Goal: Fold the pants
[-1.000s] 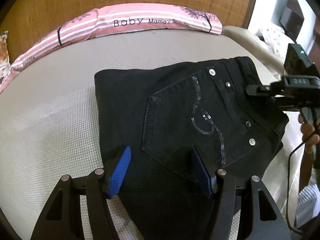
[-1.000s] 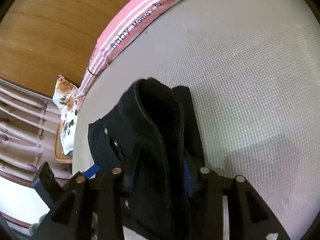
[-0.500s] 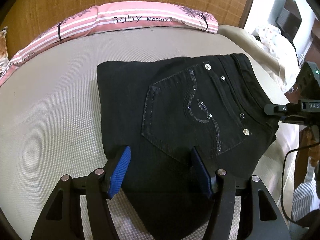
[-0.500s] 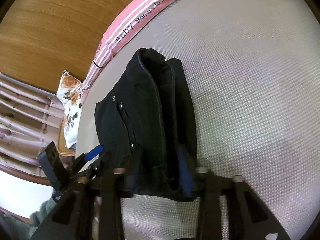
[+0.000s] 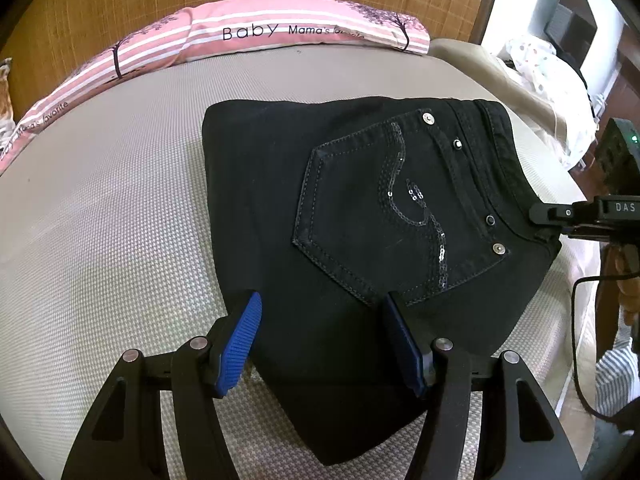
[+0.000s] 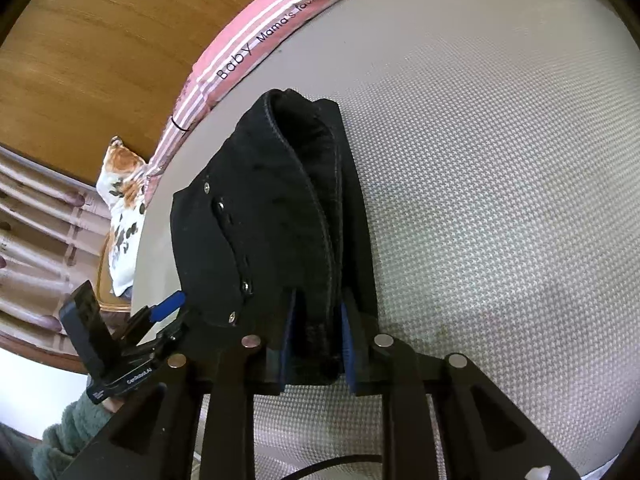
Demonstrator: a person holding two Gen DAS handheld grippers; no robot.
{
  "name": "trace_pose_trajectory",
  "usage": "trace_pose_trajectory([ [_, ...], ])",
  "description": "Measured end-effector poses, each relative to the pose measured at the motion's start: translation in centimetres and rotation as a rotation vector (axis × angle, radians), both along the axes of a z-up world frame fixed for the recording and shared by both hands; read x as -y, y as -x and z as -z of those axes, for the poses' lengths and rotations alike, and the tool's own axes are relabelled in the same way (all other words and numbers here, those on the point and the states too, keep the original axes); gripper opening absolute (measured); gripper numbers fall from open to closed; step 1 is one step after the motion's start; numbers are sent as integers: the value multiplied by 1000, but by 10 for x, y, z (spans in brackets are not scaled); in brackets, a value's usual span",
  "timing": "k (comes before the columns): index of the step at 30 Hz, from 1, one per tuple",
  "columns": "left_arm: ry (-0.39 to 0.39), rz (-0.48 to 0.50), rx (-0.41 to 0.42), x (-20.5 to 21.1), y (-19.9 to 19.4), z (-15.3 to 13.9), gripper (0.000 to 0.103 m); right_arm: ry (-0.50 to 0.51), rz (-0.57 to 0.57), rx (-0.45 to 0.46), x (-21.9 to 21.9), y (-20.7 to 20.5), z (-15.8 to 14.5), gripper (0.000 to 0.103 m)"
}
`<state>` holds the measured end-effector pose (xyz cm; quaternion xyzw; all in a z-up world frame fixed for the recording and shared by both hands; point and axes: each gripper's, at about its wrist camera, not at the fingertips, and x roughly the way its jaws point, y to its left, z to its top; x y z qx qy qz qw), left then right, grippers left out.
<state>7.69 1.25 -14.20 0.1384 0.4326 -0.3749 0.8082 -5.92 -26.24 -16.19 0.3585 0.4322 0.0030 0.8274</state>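
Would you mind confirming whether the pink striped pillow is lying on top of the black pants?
No, the pink striped pillow lies along the headboard, apart from the black pants.

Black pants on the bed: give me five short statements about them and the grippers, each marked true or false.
1. The black pants lie folded on the grey mattress. True.
2. The right gripper is empty. False: its jaws are closing with the pants' waistband edge between them.
3. A sequined back pocket faces up. True.
4. The left gripper is clamped shut. False: its jaws stand apart over the pants.
5. The pink striped pillow lies on top of the pants. False: it lies apart, along the headboard.
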Motion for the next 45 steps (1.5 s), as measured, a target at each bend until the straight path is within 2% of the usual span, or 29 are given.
trace_pose_trajectory([
  [8,-25,-29,9,2,3,-2,65,31,12,-3,-6,-1,-4,23],
  [14,-76,-83,50,3,10,-7,65,106,15,-23,-14,-3,-11,27],
  [16,-96,-101,81,2,14,-9,65,137,8,-29,-19,-4,-13,37],
  [20,-128,-127,124,-1,21,-12,65,226,1,-34,-31,-2,-21,43],
  [23,-134,-141,132,-4,25,-15,65,289,-1,-37,-35,3,-27,59],
  [30,-155,-192,127,-13,31,-13,67,427,-15,-51,-55,9,-32,61],
  [34,-162,-211,107,-16,27,-10,70,472,-19,-68,-59,10,-29,63],
  [42,-167,-216,67,-18,24,-3,71,432,-23,-95,-51,9,-19,66],
  [45,-115,-215,30,-25,19,-7,71,424,-36,-88,-51,9,-24,67],
])
